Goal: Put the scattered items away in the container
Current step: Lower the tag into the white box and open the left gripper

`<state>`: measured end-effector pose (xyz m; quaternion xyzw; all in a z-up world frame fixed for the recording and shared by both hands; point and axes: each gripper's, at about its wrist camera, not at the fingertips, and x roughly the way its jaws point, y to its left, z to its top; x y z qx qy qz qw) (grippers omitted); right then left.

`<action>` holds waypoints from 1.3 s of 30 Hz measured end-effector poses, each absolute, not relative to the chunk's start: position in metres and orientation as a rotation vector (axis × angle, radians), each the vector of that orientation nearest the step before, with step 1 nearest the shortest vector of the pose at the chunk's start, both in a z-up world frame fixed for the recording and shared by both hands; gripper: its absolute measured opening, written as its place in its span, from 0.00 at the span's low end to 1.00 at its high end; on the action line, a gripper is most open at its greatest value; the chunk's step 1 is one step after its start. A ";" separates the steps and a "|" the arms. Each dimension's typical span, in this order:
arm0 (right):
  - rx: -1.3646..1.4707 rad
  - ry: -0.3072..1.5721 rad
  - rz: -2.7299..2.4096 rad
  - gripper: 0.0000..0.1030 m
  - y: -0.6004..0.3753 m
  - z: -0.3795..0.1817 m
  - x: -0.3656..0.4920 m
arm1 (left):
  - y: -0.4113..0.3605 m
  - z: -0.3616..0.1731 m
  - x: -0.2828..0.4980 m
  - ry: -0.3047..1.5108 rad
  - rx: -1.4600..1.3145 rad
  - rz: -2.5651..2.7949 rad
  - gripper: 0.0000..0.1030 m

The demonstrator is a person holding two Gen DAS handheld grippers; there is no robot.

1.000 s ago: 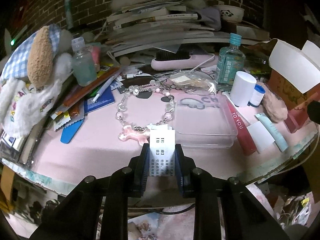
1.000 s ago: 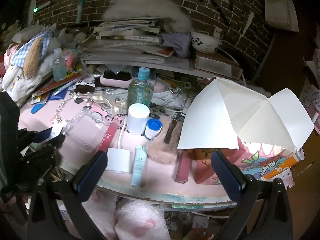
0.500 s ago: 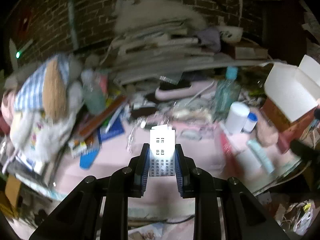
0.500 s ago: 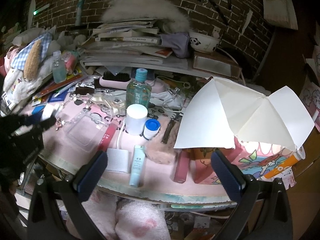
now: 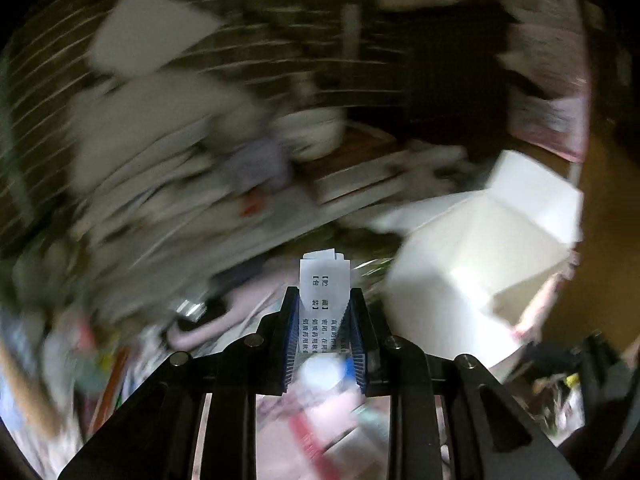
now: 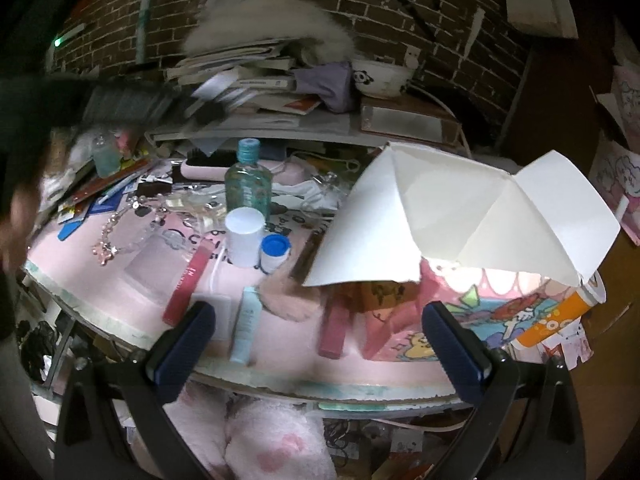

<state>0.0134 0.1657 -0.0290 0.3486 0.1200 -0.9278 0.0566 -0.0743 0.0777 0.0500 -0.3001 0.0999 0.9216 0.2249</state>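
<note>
Leaflet (image 5: 325, 285), folded and printed, sits pinched upright between the narrow jaws of the left gripper (image 5: 325, 308), clear of the table; view heavily blurred. Box (image 5: 480, 256) with white flaps up lies to the right and slightly beyond. Right gripper (image 6: 320, 332) has jaws wide, nothing between them, over the near table edge (image 6: 120, 330). Judgement: carry over the flaps, not into them, centre above the opening, lower, then release; paper may flutter if dropped high.
</note>
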 end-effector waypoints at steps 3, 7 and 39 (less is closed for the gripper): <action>1.057 0.350 -2.822 1.00 0.172 -0.029 0.017 | 0.124 0.059 -0.087 0.380 -0.844 2.379 0.18; 1.064 0.299 -2.833 1.00 0.185 -0.028 0.019 | 0.178 0.060 -0.097 0.499 -0.895 2.256 0.18; 1.115 0.095 -2.818 1.00 0.207 -0.029 0.018 | 0.183 0.073 -0.094 0.402 -0.934 2.357 0.90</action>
